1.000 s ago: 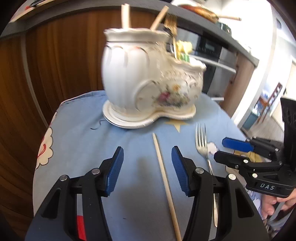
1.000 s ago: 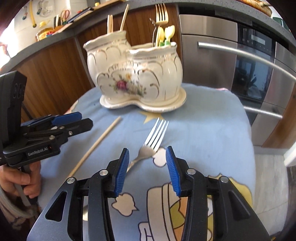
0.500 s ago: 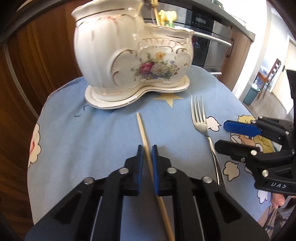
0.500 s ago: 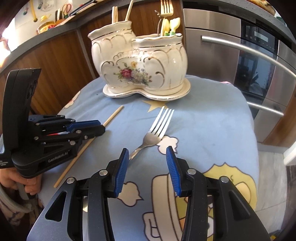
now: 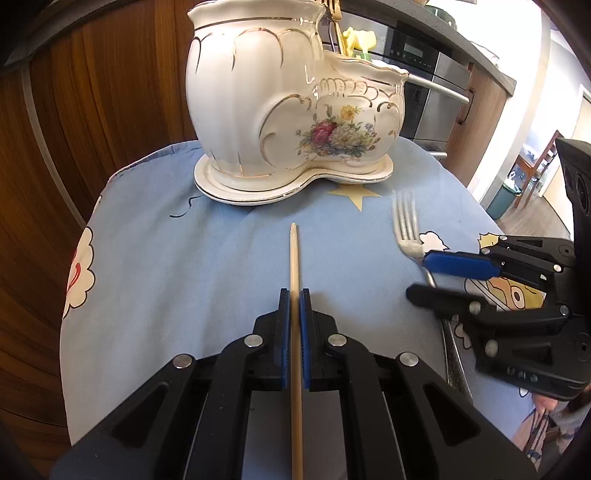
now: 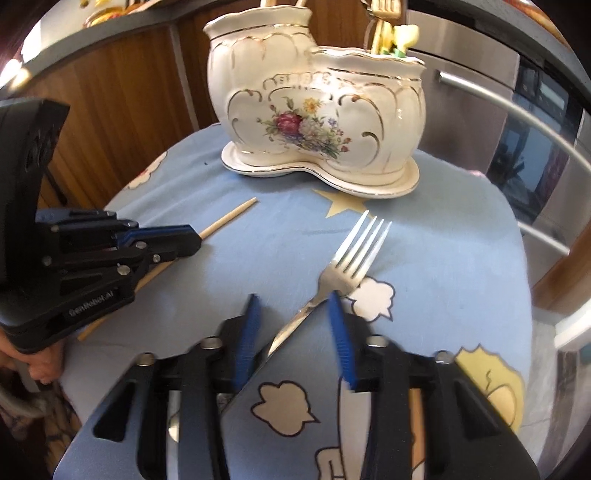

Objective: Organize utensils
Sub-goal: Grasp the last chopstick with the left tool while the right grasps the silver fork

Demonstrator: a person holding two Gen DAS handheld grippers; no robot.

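The left gripper (image 5: 294,295) has its blue-padded fingers (image 5: 283,325) pressed in on a wooden chopstick (image 5: 294,258), pinching it along its length; the stick runs straight out ahead of the fingertips and its thin end points toward the ceramic utensil holder (image 5: 280,110), stopping short of the holder's base. From the right wrist view the same chopstick (image 6: 229,218) lies slanted on the blue cartoon-print cloth (image 6: 443,266) that covers the surface, with its far tip free beyond the left fingers and its near end showing behind them. Ahead of both grippers, at the far side of the surface, the holder (image 6: 317,103) stands upright on its shaped saucer, a taller section on the left and a lower one on the right with a flower print on the front; a gold fork (image 6: 380,11) and yellow-handled pieces (image 6: 402,37) stick up from the lower section. To the right, a silver fork (image 6: 354,254) lies flat on the cloth, tines toward the holder. The right gripper (image 6: 293,306) straddles the fork's neck: its fingers (image 6: 340,332) are closing, a gap on the left side of the handle, the right pad just beside or touching the fork's shoulder, which of the two I cannot tell. The fork rests on the cloth.
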